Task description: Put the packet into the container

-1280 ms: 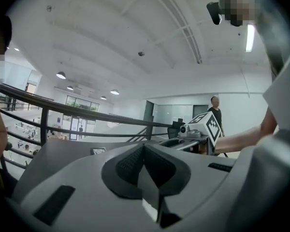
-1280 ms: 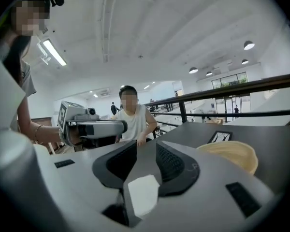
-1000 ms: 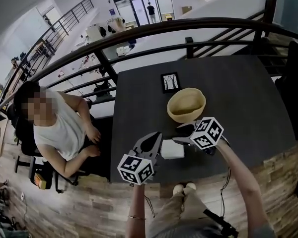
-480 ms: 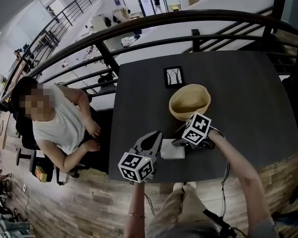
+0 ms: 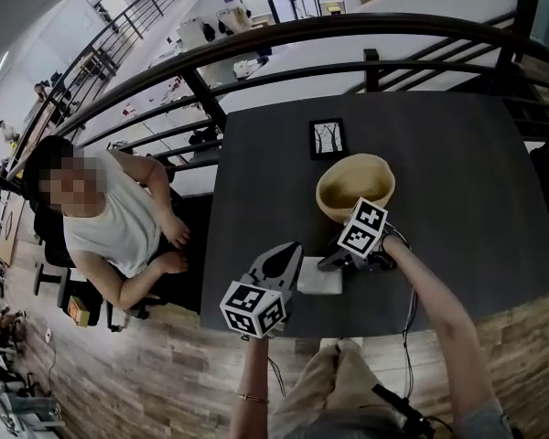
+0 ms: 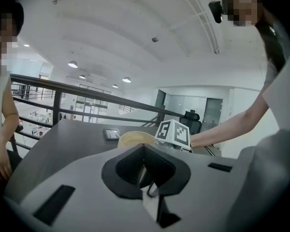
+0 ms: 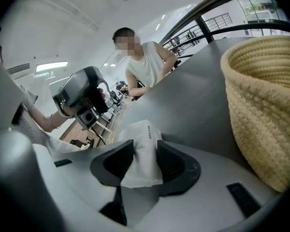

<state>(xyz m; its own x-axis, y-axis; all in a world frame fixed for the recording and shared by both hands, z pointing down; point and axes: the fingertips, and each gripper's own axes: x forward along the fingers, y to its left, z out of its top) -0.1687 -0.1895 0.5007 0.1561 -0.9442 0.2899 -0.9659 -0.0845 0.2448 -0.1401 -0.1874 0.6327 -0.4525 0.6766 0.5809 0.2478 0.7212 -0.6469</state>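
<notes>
Woven basket half beyond the right gripper view's edge; packet print illegibly small.

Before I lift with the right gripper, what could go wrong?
The right gripper pinches the white packet only at its near end; the soft packet may sag or slip out. The woven basket stands close beside the jaws with a tall wall, so a low carry could catch its rim and shove it.
</notes>
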